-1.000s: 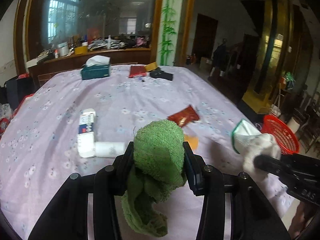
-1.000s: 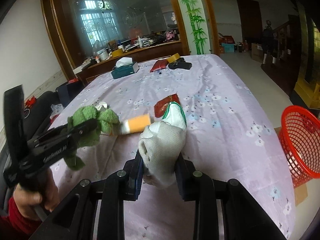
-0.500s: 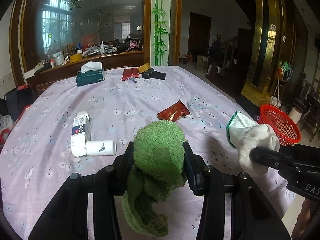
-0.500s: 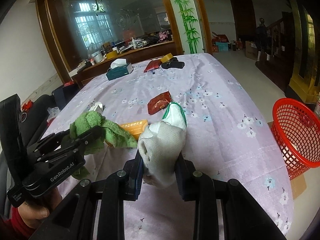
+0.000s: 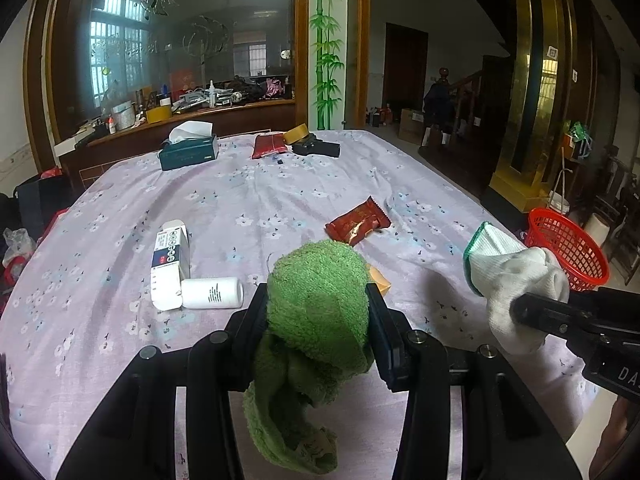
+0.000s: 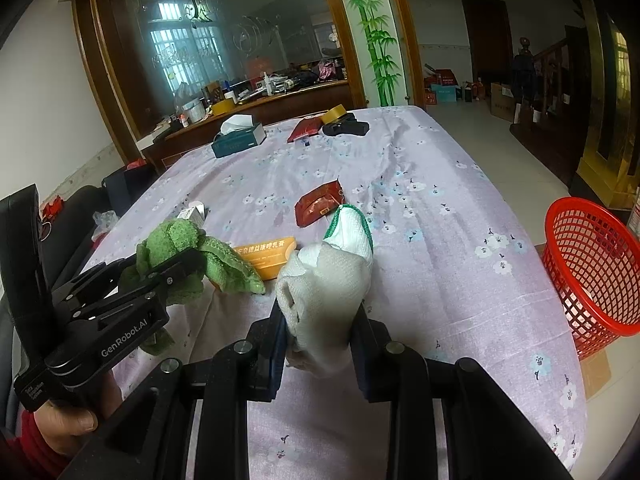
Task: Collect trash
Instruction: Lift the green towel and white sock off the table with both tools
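I hold the left gripper (image 5: 318, 320) clamped on the green rag (image 5: 316, 300) and the right gripper (image 6: 320, 320) clamped on the glove (image 6: 328, 276), both lifted off the table (image 6: 440, 240) for carrying to the basket (image 6: 592, 264).

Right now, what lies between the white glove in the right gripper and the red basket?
Only bare flowered tablecloth, then the table's edge; the white glove and red basket show in the right wrist view.

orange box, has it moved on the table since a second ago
No. In the right wrist view the orange box lies just left of the red wrapper, as before; only the camera's framing shifted.
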The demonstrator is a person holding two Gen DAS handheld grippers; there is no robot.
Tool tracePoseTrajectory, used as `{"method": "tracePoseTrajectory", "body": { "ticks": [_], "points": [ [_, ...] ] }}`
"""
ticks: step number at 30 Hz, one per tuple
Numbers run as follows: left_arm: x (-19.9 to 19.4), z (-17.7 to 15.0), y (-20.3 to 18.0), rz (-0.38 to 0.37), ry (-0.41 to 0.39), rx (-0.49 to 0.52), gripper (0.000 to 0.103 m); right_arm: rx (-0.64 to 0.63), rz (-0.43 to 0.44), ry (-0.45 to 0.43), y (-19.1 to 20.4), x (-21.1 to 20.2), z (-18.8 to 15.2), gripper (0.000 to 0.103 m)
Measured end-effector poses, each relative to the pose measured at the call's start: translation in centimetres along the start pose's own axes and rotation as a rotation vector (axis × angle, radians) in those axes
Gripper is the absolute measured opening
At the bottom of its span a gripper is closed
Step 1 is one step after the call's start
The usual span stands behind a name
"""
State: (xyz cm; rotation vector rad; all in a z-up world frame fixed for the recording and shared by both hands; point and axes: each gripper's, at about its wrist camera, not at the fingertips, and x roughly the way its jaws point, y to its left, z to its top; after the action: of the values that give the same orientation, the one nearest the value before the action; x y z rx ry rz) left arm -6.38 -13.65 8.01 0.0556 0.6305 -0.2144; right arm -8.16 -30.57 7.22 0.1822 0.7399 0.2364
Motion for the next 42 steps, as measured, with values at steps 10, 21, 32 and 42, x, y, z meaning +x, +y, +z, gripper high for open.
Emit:
{"method": "tracePoseTrajectory", "body": {
  "ticks": [10,21,32,42],
  "points": [
    [-0.02,-0.03,0.02,0.003,-0.001,0.001,0.044,0.001,-0.003,0.005,0.02,0.22,-0.19,0.031],
    [-0.06,-0.05,0.02,0.005,-0.005,0.002,0.044,-0.001,-0.003,0.005,0.02,0.25,-0.23,0.031],
    [-0.11,-0.02,-0.07,0.005,-0.008,0.002,0.044,0.001,-0.008,0.003,-0.18,0.04,-0.23,0.031],
    [-0.4,0.3,-0.38,0.001,-0.01,0.01,0.044,0.013,-0.011,-0.003,-0.55,-0.55,-0.17,0.031]
  ]
}}
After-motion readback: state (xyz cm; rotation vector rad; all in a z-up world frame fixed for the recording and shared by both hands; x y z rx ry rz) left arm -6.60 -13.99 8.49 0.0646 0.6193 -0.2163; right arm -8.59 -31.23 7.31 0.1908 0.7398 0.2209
